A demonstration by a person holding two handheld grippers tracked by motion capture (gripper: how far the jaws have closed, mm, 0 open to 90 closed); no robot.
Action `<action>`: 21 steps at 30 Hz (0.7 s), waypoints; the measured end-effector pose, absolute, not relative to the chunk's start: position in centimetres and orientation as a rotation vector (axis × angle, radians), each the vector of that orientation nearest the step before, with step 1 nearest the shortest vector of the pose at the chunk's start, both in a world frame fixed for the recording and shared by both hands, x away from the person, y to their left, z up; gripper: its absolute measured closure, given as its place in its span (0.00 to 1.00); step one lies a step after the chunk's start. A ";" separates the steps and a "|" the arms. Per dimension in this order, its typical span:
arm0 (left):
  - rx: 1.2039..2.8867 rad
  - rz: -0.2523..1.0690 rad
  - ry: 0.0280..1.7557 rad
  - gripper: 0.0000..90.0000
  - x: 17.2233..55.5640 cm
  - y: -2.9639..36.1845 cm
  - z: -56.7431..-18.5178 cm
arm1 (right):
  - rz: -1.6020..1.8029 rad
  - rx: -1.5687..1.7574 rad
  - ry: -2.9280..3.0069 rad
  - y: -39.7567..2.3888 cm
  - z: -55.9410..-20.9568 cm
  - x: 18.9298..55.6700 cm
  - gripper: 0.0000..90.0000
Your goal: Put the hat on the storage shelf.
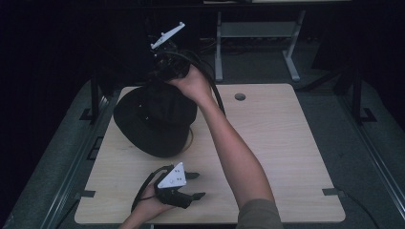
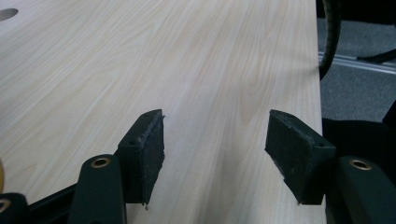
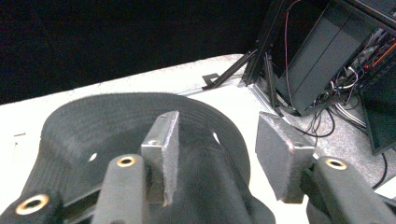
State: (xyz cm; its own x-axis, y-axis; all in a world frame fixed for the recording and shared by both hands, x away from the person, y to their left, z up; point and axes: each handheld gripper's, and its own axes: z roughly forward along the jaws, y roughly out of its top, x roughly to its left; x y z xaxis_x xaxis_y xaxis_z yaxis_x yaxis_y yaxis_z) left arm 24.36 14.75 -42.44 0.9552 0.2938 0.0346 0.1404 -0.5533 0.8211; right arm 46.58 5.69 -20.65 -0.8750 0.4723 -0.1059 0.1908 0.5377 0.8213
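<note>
right gripper hangs over the far left of the table, jaws parted and gripping nothing, above one black brimmed hat lying on the far-left part of the top. left gripper rests near the front edge, jaws apart and empty, well apart from the hat. one pale wood table with one round cable hole; grey floor around, dark room behind. the hat's crown is hard to make out.

Light wood table with round cable hole near far edge; grey metal stand behind it; black electronics rack with wires stood off the table.
</note>
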 end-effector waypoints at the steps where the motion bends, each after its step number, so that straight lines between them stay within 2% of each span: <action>1: 2.158 0.205 0.312 0.41 24.4 14.8 -42.4 | 1.261 0.555 2.466 5.5 -20.6 46.6 0.53; 21: 2.131 0.210 0.390 0.37 25.0 15.8 -42.6 | 1.511 0.717 2.437 -1.7 -23.6 45.2 0.42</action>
State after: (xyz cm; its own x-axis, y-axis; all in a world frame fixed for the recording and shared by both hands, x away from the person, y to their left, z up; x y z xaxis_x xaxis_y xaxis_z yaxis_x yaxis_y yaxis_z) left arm 25.04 15.80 -42.56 0.9349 0.3548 0.0009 0.1960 -0.5188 0.8321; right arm 45.16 -1.68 -23.59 -0.8660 0.4912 0.0936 0.3022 0.3649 0.8807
